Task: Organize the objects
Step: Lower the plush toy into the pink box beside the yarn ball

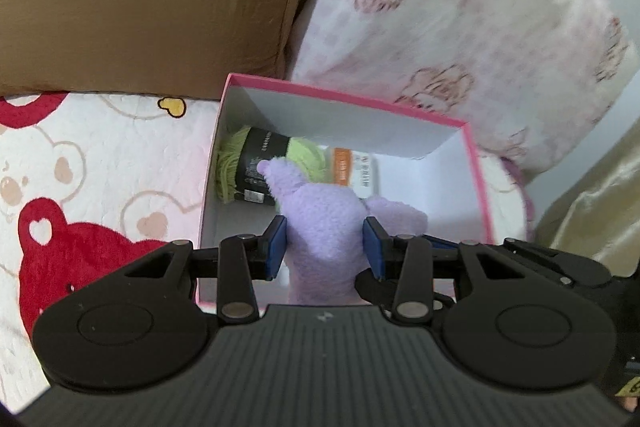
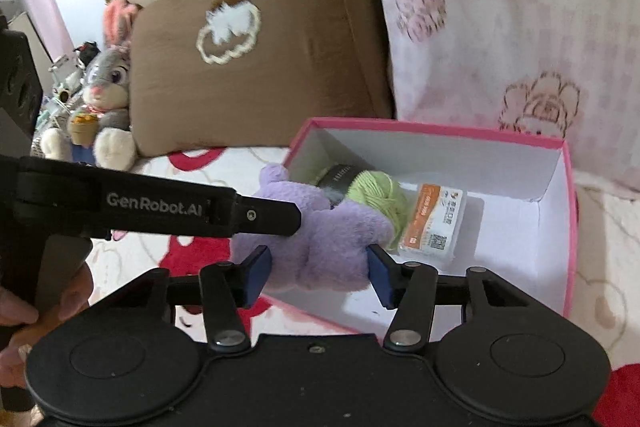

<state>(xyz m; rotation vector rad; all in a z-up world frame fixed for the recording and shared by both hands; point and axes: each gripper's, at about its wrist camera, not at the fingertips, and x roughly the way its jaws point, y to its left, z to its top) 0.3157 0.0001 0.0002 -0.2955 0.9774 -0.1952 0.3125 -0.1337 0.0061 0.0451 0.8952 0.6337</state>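
**Purple plush over the box, drop comes next**

Your pink box (image 2: pixel 570 227) sits on the bed (image 1: pixel 100 167), already holding 1 green yarn ball (image 2: pixel 376 193) and 1 small packet (image 2: pixel 436 223). You have the purple plush toy (image 1: pixel 324 227) above its near edge. Your left gripper (image 1: pixel 325 247) is clenched on it; the right gripper (image 2: pixel 318 271) brackets it, contact unclear. Next, I judge, lower it into the free space, then release.

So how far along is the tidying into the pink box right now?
Already done: the green yarn and a small packet lie in the pink box. In hand: the purple plush toy, clamped by the left gripper, with the right gripper around it too. Left: lowering the toy in and letting go.
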